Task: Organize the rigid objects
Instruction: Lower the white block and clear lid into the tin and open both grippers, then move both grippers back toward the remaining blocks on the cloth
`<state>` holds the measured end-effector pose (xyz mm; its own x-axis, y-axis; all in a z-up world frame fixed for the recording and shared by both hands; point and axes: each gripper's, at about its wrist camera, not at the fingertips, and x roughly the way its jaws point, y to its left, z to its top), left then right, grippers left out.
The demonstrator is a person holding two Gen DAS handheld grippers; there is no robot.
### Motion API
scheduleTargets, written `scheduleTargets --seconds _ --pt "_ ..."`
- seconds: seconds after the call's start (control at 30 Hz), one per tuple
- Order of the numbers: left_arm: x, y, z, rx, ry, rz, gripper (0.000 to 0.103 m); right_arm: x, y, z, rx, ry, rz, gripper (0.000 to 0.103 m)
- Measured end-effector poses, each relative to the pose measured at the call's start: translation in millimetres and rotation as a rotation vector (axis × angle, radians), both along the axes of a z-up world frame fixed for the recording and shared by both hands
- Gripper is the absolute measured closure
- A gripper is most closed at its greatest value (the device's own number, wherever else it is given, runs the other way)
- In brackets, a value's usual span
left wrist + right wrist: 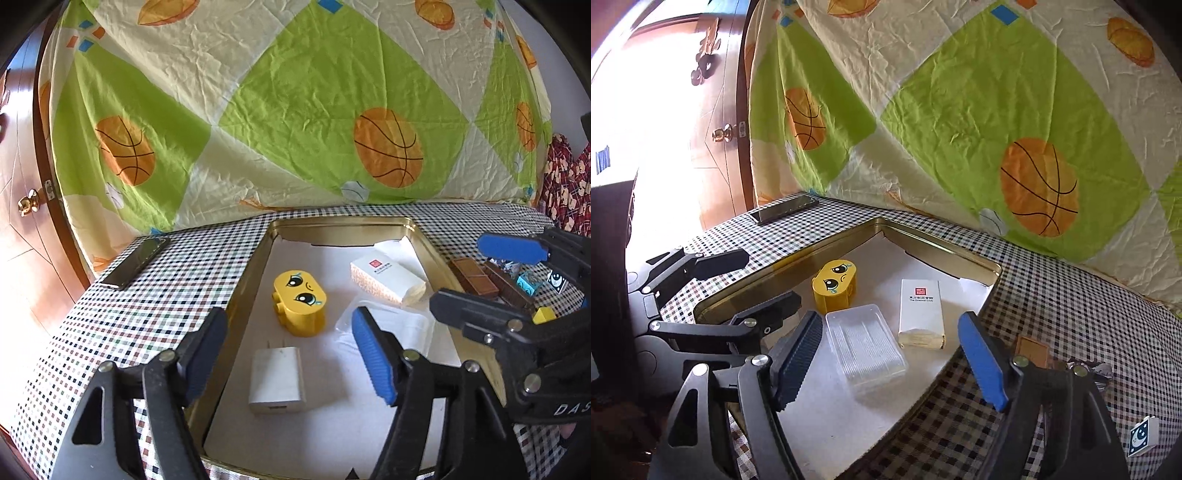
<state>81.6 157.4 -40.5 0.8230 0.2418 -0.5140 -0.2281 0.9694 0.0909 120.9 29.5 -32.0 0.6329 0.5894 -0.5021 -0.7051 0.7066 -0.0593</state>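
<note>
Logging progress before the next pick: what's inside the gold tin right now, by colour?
In the gold tin:
Yellow: 1, face block
White: 2, charger, paper-wrapped pack
Clear: 1, plastic case
Total: 4

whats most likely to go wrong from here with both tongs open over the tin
1. The clear plastic box lies between the right tongs; its smooth lid may slip when squeezed.
2. The left tongs hang above the white charger, close to the right tongs, so they could bump.
3. The tin rim could catch a low finger.
</note>
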Motion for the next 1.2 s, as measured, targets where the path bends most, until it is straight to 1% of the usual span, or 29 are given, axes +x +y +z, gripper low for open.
scheduleTargets --seconds 0.1,0.17,0.23,0.43,0.6,1.2 --pt "1 -6 0 0.008 -0.001 0.006 0.026 -2 -7 3 0.002 -0.005 -0.002 0.024" --pt "-1 -10 1 0.015 -0.011 0.006 0.014 -2 -12 3 0.012 -0.004 -0.002 0.023" --pt "-3 -15 2 0.030 -0.025 0.009 0.010 -4 -16 4 0.022 -0.001 -0.002 0.023" --pt "-4 -32 8 0.056 -0.037 -0.015 0.010 -6 -32 6 0.040 -0.006 -0.016 0.023" --pt "-4 -46 11 0.062 -0.046 -0.032 0.007 -7 -53 8 0.050 -0.019 -0.038 0.023" --pt "10 -119 10 0.092 -0.037 -0.135 0.004 15 -151 3 0.105 -0.020 -0.204 0.023"
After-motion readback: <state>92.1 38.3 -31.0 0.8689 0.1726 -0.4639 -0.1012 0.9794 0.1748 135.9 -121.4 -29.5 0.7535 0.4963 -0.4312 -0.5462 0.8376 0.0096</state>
